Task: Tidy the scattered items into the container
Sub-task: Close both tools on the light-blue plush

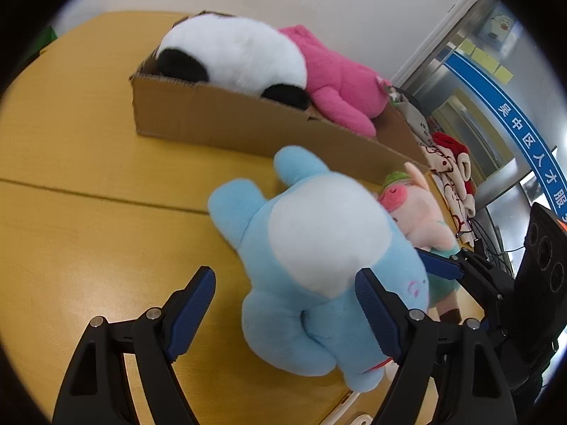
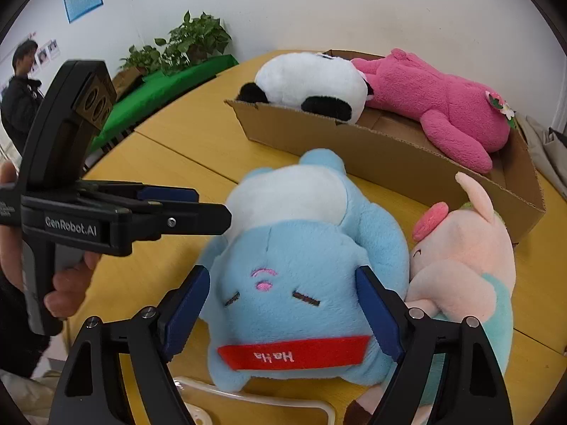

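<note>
A light-blue plush (image 2: 301,248) with a white belly and a red tag lies on its back on the yellow table (image 1: 88,230). My right gripper (image 2: 282,271) straddles its head, jaws wide, pads at the head's sides without squeezing it. My left gripper (image 1: 285,273) is open over the blue plush (image 1: 319,248); one pad overlaps the body, the other stands clear. A pink pig plush (image 2: 460,248) leans against the blue one. Behind them the cardboard box (image 2: 354,148) holds a panda (image 2: 312,81) and a magenta plush (image 2: 443,106).
A hand holds the left gripper (image 2: 212,207) at the left of the right wrist view. Potted plants (image 2: 191,42) and a person (image 2: 21,85) are beyond the table. A white chair back (image 2: 248,400) sits at the near edge. Patterned cloth items (image 1: 450,166) lie right of the box.
</note>
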A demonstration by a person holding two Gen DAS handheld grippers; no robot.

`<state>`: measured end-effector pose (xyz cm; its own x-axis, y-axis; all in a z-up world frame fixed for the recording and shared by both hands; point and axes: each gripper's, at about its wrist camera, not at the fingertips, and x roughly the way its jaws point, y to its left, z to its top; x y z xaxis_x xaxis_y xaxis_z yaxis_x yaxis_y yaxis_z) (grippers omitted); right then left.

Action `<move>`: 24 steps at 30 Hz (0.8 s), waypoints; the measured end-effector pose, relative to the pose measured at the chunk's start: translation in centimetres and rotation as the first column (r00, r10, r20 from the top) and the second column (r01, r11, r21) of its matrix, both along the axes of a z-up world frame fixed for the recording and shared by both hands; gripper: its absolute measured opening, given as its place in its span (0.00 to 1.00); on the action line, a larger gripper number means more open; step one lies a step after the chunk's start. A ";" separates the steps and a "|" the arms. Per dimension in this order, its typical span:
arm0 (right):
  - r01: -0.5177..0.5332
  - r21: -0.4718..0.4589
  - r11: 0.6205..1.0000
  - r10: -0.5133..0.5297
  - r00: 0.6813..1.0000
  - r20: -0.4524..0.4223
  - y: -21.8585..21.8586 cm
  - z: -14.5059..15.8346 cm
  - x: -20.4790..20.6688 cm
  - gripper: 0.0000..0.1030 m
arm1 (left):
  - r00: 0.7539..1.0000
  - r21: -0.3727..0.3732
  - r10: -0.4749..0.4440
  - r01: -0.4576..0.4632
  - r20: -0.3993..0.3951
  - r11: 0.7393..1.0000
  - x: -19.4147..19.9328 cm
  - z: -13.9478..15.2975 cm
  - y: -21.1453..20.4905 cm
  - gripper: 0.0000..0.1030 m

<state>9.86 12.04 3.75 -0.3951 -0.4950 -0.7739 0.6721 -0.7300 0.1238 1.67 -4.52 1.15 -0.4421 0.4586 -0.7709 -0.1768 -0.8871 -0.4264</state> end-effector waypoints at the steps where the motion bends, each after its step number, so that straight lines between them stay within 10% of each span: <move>1: -0.004 -0.004 1.000 0.004 1.000 0.003 -0.1 -0.1 0.2 0.85 | 1.000 -0.007 0.000 0.000 0.007 1.000 0.0 -0.3 -0.2 0.77; 9: -0.043 -0.158 0.986 0.058 0.994 0.090 -0.2 0.1 1.1 0.86 | 1.000 -0.014 0.025 -0.025 0.003 1.000 0.4 -0.8 -2.5 0.75; 14: -0.043 -0.249 0.967 0.074 0.990 0.119 0.5 0.5 1.0 0.88 | 1.000 -0.010 0.000 0.001 0.017 1.000 0.4 -1.0 -3.3 0.51; 24: 0.197 -0.145 0.970 -0.181 0.976 0.120 4.0 -0.1 -3.6 0.72 | 0.994 -0.087 -0.015 0.025 0.106 0.996 -0.2 -3.7 -1.9 0.32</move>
